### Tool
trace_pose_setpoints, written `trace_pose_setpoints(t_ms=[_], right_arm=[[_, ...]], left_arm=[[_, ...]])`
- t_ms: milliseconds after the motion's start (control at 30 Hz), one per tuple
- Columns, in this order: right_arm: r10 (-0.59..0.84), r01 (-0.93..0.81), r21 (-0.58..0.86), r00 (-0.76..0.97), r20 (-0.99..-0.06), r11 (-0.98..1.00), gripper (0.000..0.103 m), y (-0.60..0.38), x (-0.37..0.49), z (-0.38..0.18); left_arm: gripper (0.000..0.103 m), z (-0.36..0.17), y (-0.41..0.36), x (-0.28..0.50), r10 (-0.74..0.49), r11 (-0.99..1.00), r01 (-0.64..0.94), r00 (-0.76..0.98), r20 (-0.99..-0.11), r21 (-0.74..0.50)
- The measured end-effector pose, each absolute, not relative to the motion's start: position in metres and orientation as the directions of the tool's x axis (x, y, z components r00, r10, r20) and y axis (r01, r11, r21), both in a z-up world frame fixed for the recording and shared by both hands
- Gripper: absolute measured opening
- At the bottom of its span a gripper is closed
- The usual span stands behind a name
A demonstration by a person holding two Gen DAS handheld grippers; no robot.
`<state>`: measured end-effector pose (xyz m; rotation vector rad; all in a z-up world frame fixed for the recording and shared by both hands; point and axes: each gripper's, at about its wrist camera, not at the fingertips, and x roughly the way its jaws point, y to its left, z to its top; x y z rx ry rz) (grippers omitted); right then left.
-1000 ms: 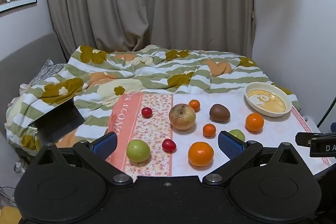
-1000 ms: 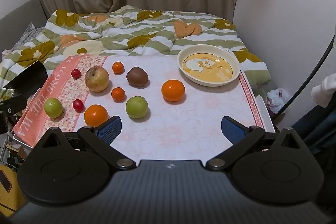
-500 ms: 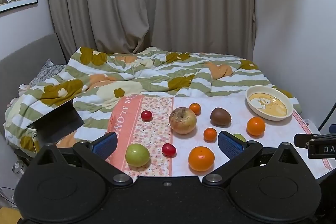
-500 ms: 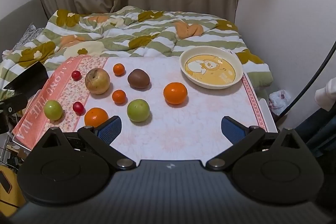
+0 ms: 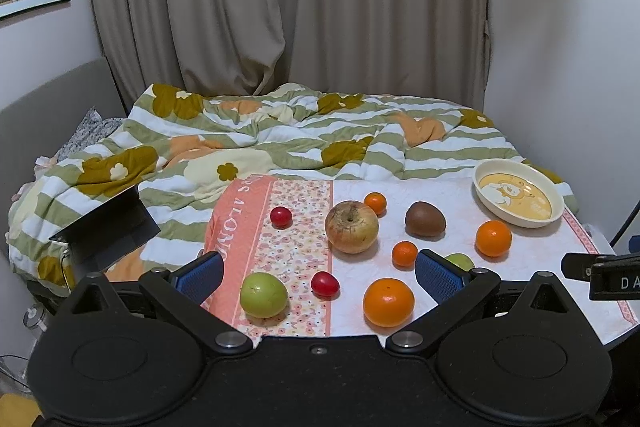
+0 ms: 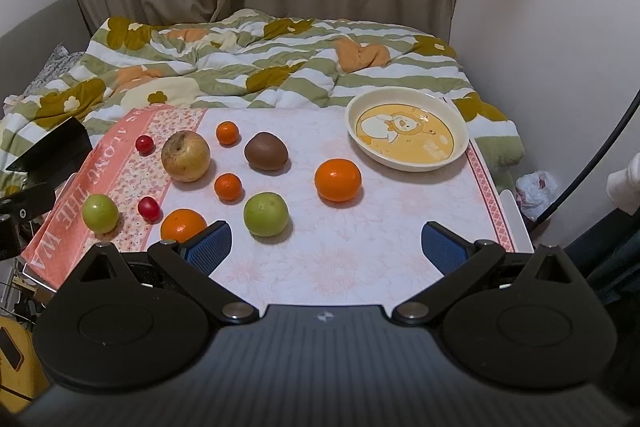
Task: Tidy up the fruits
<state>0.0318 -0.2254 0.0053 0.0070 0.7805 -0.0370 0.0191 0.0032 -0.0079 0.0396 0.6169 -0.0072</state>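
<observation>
Fruits lay scattered over the cloth-covered table [image 6: 360, 259], none of them yet in the bowl [image 6: 407, 165], which sat bare at two o'clock in your right wrist view.

Compared with a second earlier, you had drawn both cameras back and up a little: the spread sat lower in the left view and looked smaller and farther off in the right. Nothing on the table had shifted, so I'd judge the sorting not yet begun and you were only lining up.

From the left in the right wrist view: a smooth green fruit [image 6: 100, 212] at nine o'clock on the floral pink strip, two glossy cherry tomatoes [image 6: 149, 208] [image 6: 144, 144] on that strip, and a large orange [image 6: 183, 225] partly behind your left fingertip pad. A big blotchy yellow-brown apple [image 6: 185, 156] stood at eleven o'clock, with two small dimpled mandarins [image 6: 228, 186] [image 6: 227, 132] just beside it. A fuzzy brown kiwi [image 6: 266, 151], a second green fruit [image 6: 266, 214] and another large orange [image 6: 337, 179] sat toward the centre, well apart from the bowl's cartoon-printed glazed dish.

Your left gripper [image 5: 320, 273] was spread wide and held nothing, its ribbed blue pads flanking the near fruit. Your right gripper [image 6: 326, 247] was equally wide and empty, above bare cloth. A rumpled striped quilt [image 6: 260, 67] lay behind.
</observation>
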Motion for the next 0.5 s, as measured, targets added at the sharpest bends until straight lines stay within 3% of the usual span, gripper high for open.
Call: trace_pose_setpoints(t_ms=[500], right_arm=[[-0.031, 0.037, -0.006, 0.711, -0.703, 0.999, 0.103, -0.2238, 0.0339, 0.0040]], left_arm=[[0.103, -0.0086, 0.0070, 0.0248, 0.004, 0.999, 0.018, 0.815, -0.580, 0.031]])
